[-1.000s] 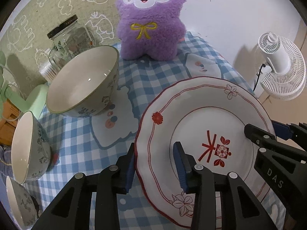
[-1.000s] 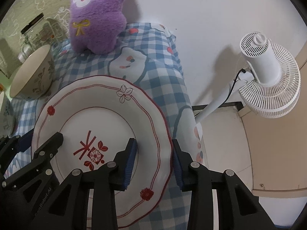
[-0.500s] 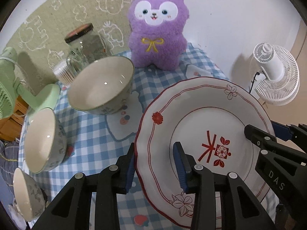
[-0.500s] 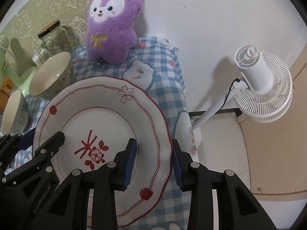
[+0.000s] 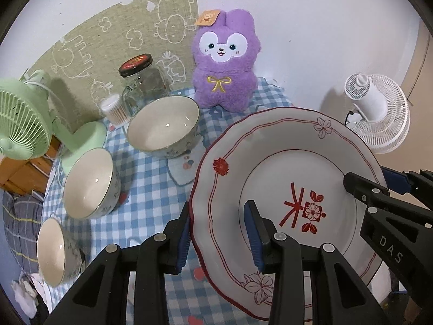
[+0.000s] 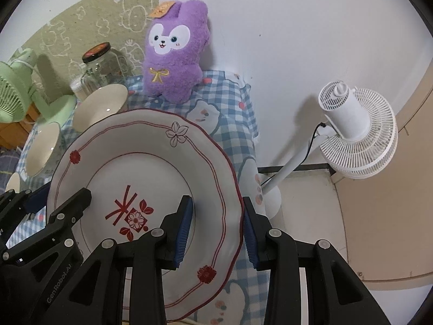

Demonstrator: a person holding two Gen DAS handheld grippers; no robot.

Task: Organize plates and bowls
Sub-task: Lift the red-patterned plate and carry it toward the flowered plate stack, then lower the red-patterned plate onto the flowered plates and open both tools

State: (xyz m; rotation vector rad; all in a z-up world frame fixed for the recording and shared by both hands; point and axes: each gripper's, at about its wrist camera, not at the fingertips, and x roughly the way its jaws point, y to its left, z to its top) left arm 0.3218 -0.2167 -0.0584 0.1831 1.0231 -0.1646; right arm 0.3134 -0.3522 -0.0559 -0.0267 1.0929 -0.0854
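A white plate (image 5: 284, 168) with red rim lines and a red flower mark hangs above the blue checked tablecloth (image 5: 151, 189), held from both sides. My left gripper (image 5: 217, 233) is shut on its left rim. My right gripper (image 6: 216, 224) is shut on the opposite rim and shows in the left wrist view as right gripper (image 5: 376, 181); the left gripper (image 6: 58, 197) shows in the right wrist view. Below stand three empty bowls: a large bowl (image 5: 162, 124), a medium bowl (image 5: 88, 181) and a small bowl (image 5: 51, 252).
A purple plush toy (image 5: 224, 62) sits at the back against the wall, with a glass jar (image 5: 143, 81) and a tub of cotton swabs (image 5: 113, 108) left of it. A green fan (image 5: 21, 124) stands at the left. A white fan (image 6: 357, 135) stands off the table's right edge.
Both grippers have risen with the plate held between them. The table, bowls and plush now look smaller and farther below, and the green fan has come into view.
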